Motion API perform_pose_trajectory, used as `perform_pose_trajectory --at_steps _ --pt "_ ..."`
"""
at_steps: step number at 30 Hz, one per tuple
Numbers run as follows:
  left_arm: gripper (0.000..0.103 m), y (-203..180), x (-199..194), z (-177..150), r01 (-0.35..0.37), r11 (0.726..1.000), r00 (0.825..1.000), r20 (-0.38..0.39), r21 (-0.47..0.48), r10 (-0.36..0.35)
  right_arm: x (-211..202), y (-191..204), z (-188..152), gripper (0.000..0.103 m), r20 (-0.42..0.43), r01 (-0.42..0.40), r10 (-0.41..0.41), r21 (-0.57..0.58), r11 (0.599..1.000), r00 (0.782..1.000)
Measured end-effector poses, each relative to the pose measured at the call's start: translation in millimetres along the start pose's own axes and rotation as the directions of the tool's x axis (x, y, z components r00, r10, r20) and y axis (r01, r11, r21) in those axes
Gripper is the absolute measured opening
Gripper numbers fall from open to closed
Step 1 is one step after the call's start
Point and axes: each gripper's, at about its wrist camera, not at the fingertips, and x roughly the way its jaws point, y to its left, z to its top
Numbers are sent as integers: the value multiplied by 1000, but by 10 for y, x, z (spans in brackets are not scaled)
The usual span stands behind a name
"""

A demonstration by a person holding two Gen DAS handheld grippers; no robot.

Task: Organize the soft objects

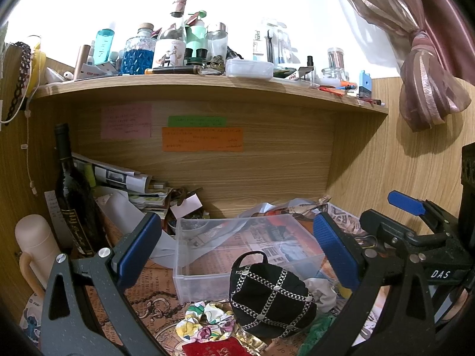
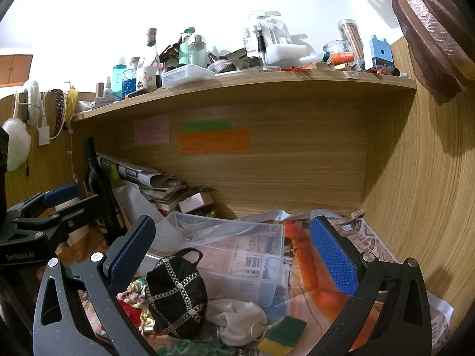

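A wood-grain alcove fills both views, its back panel (image 2: 267, 172) carrying pink, green and orange paper notes under a long curved shelf (image 1: 207, 86) crowded with glass and plastic bottles. Below, the bench (image 2: 323, 270) is papered with newsprint and an orange poster, crinkled under a film of clear plastic. A clear, rectangular plastic bin (image 2: 237, 252) sits on it near the middle, thin-walled and glossy, the print showing through its floor. A dark glass wine bottle (image 1: 72, 190) stands upright at the left beside a slumped stack of papers. In front of the bin lies a heap of soft things: a rounded black fabric pouch (image 2: 176, 293) with a silvery lattice trim, studs and a small loop handle; just right of it a crumpled white cloth (image 2: 234, 317); at its left a floral scrunchie (image 1: 204, 323); and near the front edge a green-and-yellow sponge (image 2: 283, 336). The left tongs (image 1: 237, 252) are spread wide, their ribbed blue pads either side of the bin and pouch, gripping nothing. The right tongs (image 2: 234, 255) are likewise wide apart and empty above the heap.
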Motion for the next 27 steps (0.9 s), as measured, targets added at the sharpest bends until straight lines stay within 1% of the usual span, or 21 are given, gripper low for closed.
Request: perform_pose_trajectory --at_steps 14,17,19,22,25,27 --pt "103 -25 6 0 3 1000 1000 1 0 -3 2 11 1 103 -1 -2 2 0 1000 1000" --pt "103 -46 34 -13 13 1000 1000 -9 -2 -13 5 7 -1 103 -1 3 -3 0 1000 1000" --pt "103 -34 54 -41 23 1000 999 -24 -5 -23 18 3 -10 103 -10 12 -12 2 1000 1000" --pt "103 -57 168 -115 43 999 996 -78 -13 -44 38 -63 -55 103 -31 24 -24 10 1000 999" --pt "103 -73 307 -207 59 998 988 -139 -26 -62 71 -169 -145 103 -69 53 -52 7 999 996" --pt "103 -91 439 -295 71 997 978 -192 -41 -77 100 -241 -222 103 -104 75 -74 7 997 992"
